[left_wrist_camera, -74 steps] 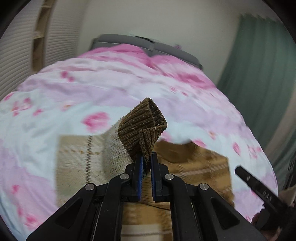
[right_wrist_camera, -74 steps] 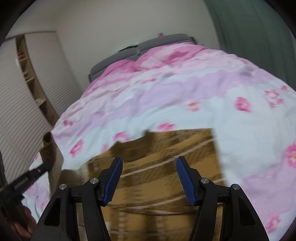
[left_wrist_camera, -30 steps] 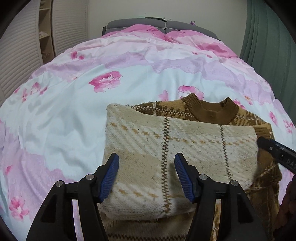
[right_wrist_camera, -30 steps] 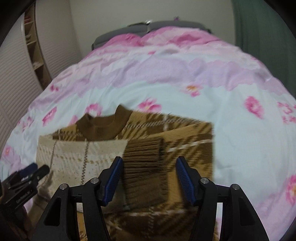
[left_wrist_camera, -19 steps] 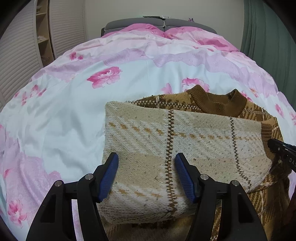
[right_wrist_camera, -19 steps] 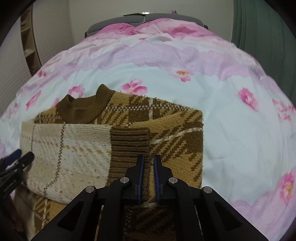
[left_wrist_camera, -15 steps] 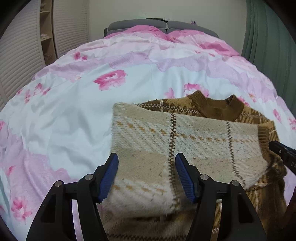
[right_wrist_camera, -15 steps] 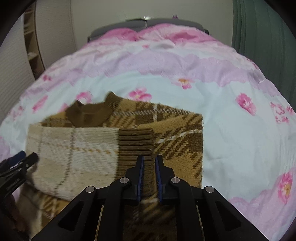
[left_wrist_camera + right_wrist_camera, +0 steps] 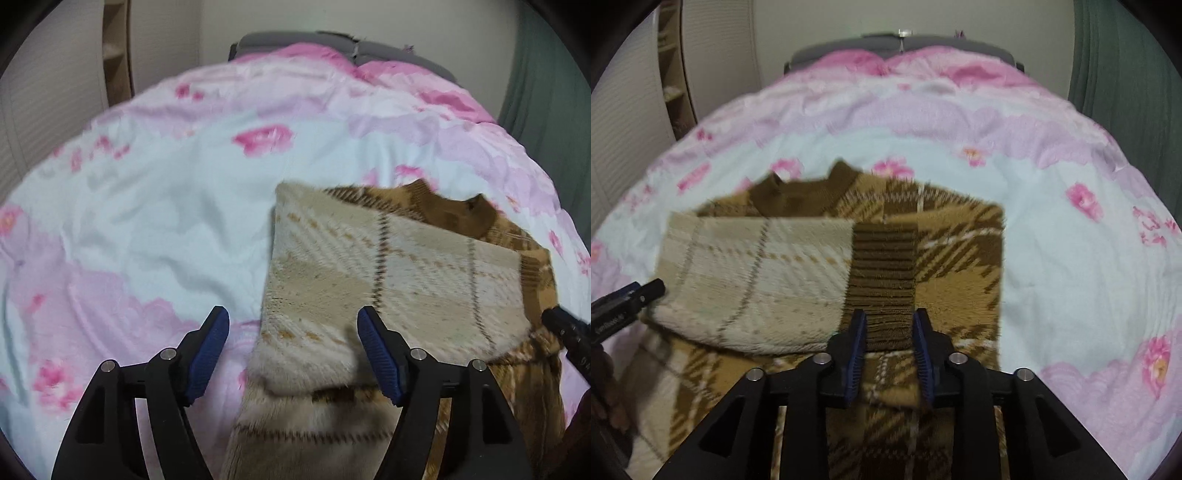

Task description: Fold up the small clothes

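Note:
A brown and cream plaid sweater (image 9: pixel 960 254) lies on the bed, collar away from me. Its cream sleeve (image 9: pixel 757 280) is folded across the body, ending in a dark brown ribbed cuff (image 9: pixel 882 273). My right gripper (image 9: pixel 889 332) is partly open, its pads on either side of the cuff's near end. My left gripper (image 9: pixel 293 350) is open and empty over the sweater's left edge, where the cream sleeve (image 9: pixel 388 280) shows. Each gripper's tip shows at the edge of the other's view.
The sweater lies on a bed with a pink and pale blue floral duvet (image 9: pixel 166 206). A grey headboard (image 9: pixel 901 42) is at the far end. A green curtain (image 9: pixel 1126 74) hangs at the right, and shelves (image 9: pixel 670 74) stand at the left.
My right gripper was shut on the cuff and has now opened a little around it. My left gripper, open, has shifted to the left, toward the sweater's edge.

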A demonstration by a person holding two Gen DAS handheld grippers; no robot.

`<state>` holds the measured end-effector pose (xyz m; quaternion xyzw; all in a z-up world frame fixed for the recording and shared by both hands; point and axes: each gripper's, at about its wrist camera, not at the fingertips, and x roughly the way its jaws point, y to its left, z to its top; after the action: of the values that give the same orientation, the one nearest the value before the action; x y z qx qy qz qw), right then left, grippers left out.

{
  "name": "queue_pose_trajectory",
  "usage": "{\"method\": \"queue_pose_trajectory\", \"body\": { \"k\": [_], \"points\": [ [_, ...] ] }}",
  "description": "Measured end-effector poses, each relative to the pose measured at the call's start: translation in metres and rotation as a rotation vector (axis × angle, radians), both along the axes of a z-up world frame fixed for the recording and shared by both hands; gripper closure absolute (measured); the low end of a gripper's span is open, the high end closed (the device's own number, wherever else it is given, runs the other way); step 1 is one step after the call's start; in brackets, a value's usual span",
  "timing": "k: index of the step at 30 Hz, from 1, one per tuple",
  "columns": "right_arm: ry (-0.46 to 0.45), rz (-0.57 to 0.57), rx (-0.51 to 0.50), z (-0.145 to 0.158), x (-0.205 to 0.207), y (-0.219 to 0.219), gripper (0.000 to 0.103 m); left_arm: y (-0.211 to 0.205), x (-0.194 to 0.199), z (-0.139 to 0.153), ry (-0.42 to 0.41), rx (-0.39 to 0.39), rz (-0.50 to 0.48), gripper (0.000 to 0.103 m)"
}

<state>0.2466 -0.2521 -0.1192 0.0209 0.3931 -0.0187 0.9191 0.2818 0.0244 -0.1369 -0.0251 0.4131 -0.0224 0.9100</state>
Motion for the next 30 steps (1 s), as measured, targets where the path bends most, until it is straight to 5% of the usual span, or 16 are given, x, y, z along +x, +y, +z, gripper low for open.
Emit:
{"method": "queue_pose_trajectory", "body": {
  "k": [9, 19, 30],
  "points": [
    [-0.114, -0.062, -0.006, 0.029, -0.114, -0.01, 0.042, -0.011, -0.096, 0.048, -0.094, 0.096, -0.086, 0.031],
    [-0.117, -0.149, 0.018, 0.022, -0.208, -0.011, 0.042, 0.0, -0.203, 0.034, -0.1, 0.158, -0.039, 0.031],
    [-0.092, -0.27, 0.033, 0.009, -0.255, -0.03, 0.042, 0.014, -0.257, 0.011, -0.105, 0.181, 0.021, 0.031]
  ]
}}
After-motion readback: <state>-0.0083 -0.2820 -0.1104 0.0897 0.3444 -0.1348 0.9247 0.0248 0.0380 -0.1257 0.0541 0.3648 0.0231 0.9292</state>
